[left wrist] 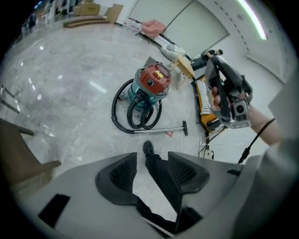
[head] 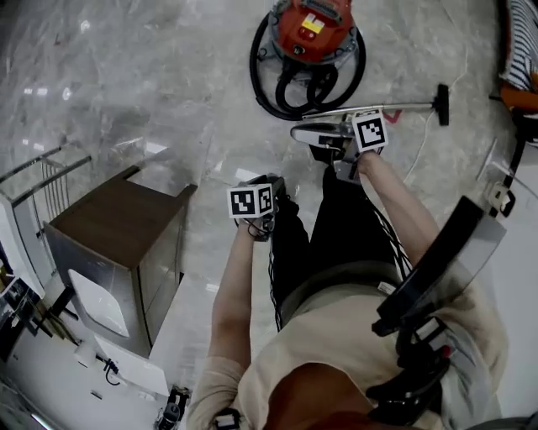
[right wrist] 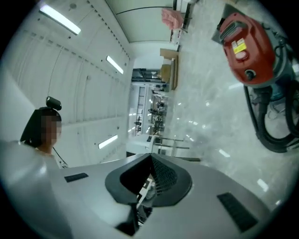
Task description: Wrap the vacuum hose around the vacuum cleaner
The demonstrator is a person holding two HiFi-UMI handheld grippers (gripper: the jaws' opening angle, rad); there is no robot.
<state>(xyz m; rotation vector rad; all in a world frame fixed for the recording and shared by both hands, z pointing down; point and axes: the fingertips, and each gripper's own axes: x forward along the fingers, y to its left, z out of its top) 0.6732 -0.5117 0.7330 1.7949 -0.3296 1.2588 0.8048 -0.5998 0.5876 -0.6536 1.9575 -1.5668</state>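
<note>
The left gripper (left wrist: 153, 172) points steeply down at the floor with its jaws standing apart. Nothing is clamped between them; through the gap only the person's own black trouser leg (left wrist: 161, 179) and shoe (left wrist: 148, 148) show far below. The right gripper (right wrist: 149, 179) points about level across the room. Its jaws are pressed together and hold nothing. In the head view both grippers sit at the ends of the person's outstretched arms, high over the floor and well apart from the machine.

The red-topped vacuum cleaner (head: 309, 25) stands upright on the pale marble floor (head: 151, 92), ahead of the person's feet. Its black vacuum hose (head: 256, 59) lies in a wide ring around the base, with a couple of tighter loops bunched at the near side. The metal wand (left wrist: 156, 131) lies flat on the floor just beside those loops, ending in a dark floor nozzle (left wrist: 185, 128).

To the person's left is a brown wooden cabinet (head: 118, 227). Beyond the vacuum cleaner, near the wall, are a pink cloth (left wrist: 153, 26) and an orange item (left wrist: 204, 100), perhaps a tool or case, too small to tell. The right gripper view also catches a second person (right wrist: 39, 140) standing by a white wall under strip lights.
</note>
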